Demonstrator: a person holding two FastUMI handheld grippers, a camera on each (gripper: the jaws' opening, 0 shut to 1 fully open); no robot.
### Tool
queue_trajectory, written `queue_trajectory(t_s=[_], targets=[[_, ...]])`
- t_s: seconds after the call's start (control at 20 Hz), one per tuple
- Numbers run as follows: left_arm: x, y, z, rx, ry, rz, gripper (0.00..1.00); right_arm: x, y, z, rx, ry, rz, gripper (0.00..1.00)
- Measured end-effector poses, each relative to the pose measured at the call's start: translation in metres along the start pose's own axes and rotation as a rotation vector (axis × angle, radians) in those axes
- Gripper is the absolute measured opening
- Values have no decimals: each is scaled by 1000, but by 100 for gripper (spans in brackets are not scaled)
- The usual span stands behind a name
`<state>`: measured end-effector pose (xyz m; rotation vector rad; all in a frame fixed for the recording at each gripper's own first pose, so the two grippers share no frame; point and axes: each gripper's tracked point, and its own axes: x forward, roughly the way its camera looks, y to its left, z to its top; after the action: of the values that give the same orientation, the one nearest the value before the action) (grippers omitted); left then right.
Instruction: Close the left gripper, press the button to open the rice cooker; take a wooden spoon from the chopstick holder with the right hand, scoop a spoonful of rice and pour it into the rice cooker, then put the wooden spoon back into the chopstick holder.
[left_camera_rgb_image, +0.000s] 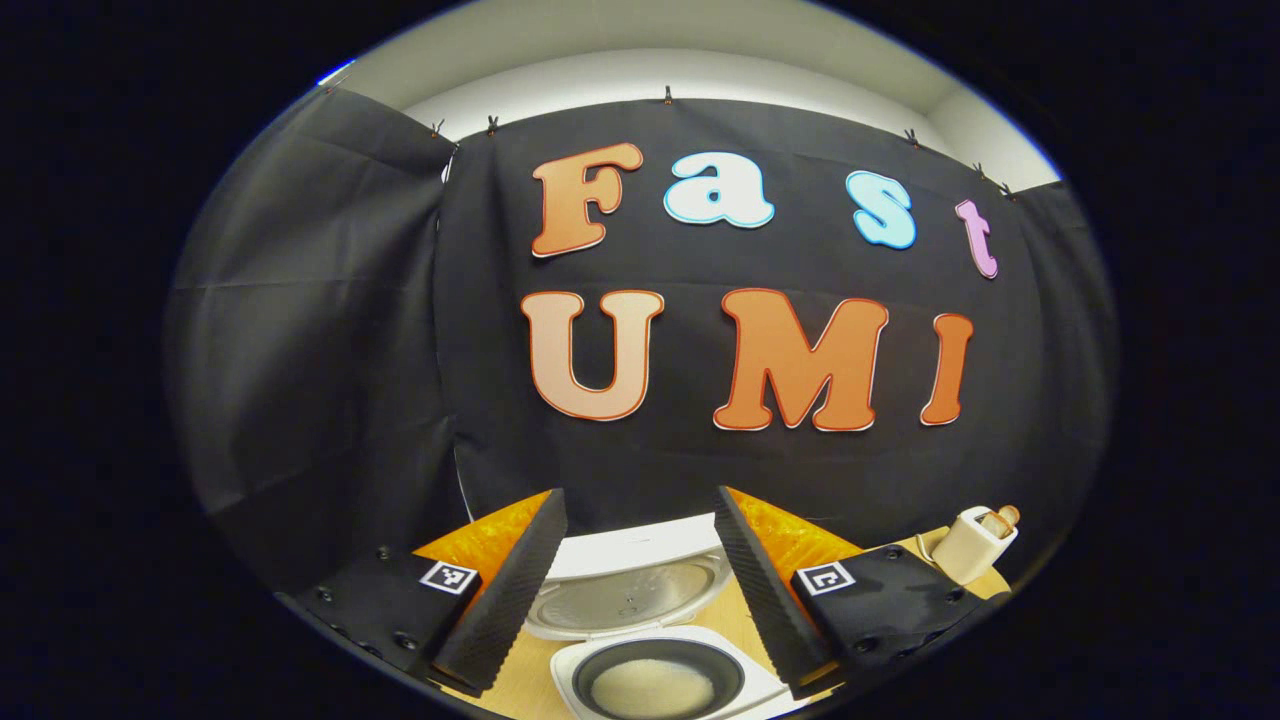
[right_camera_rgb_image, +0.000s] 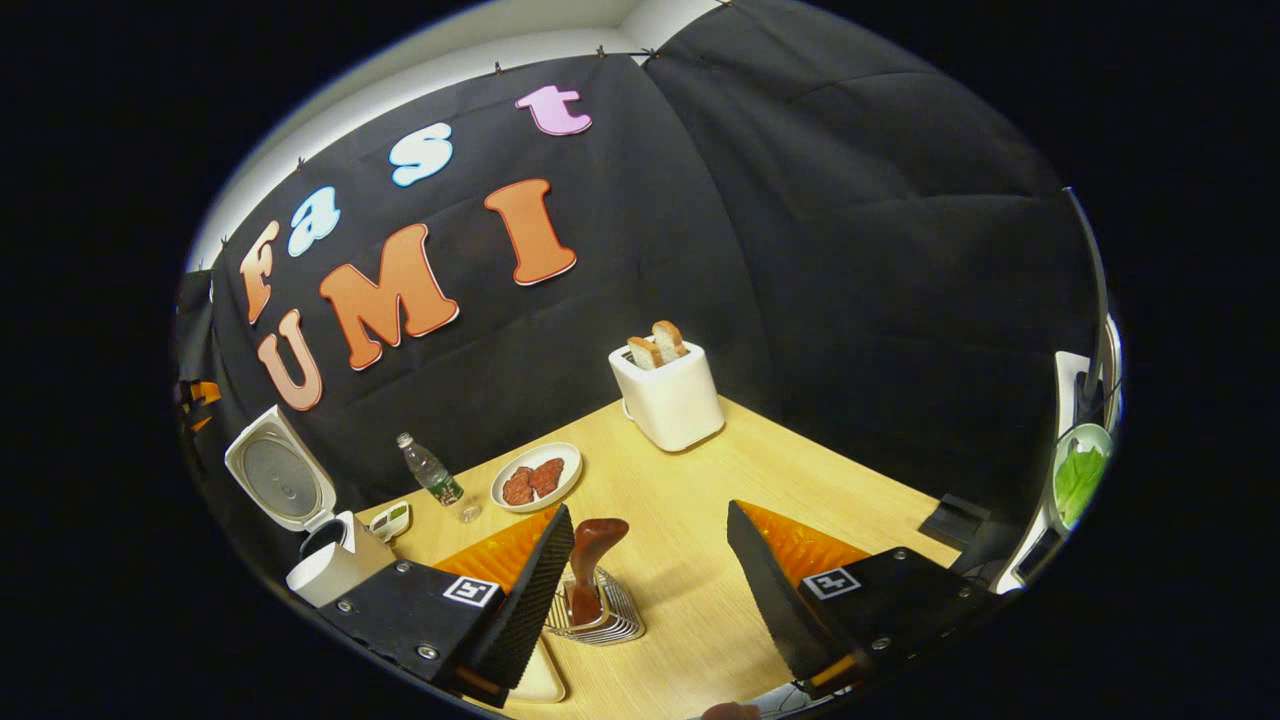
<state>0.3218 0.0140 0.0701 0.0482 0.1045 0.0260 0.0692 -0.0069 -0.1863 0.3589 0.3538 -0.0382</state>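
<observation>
In the left gripper view my left claw (left_camera_rgb_image: 640, 575) hangs wide open above the rice cooker (left_camera_rgb_image: 655, 672), whose lid stands up with rice in the pot. In the right gripper view the rice cooker (right_camera_rgb_image: 325, 560) sits far left on the counter (right_camera_rgb_image: 800, 480). Right of it, the wooden spoon (right_camera_rgb_image: 592, 560) stands in the chopstick holder (right_camera_rgb_image: 600, 618), just inside my right claw (right_camera_rgb_image: 650, 575), also open, gripping nothing.
</observation>
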Motion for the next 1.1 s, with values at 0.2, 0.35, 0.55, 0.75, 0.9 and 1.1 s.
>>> queue_trajectory(t_s=[0.2,0.35,0.55,0.75,0.9,1.1], targets=[[52,5,-26,9,85,16,100,1,-10,7,21,-12,-36,94],[78,10,-57,-4,163,20,100,2,-18,7,16,-12,-61,95],[82,4,-66,-57,187,-24,100,5,-17,7,14,-2,-75,95],[64,-4,-72,-76,213,-76,100,7,-1,7,-14,-9,-57,95],[46,-12,-80,-90,232,-119,100,7,10,5,-37,-4,-38,95],[0,-35,-106,-124,307,-220,100,2,19,-2,-49,6,-7,95]])
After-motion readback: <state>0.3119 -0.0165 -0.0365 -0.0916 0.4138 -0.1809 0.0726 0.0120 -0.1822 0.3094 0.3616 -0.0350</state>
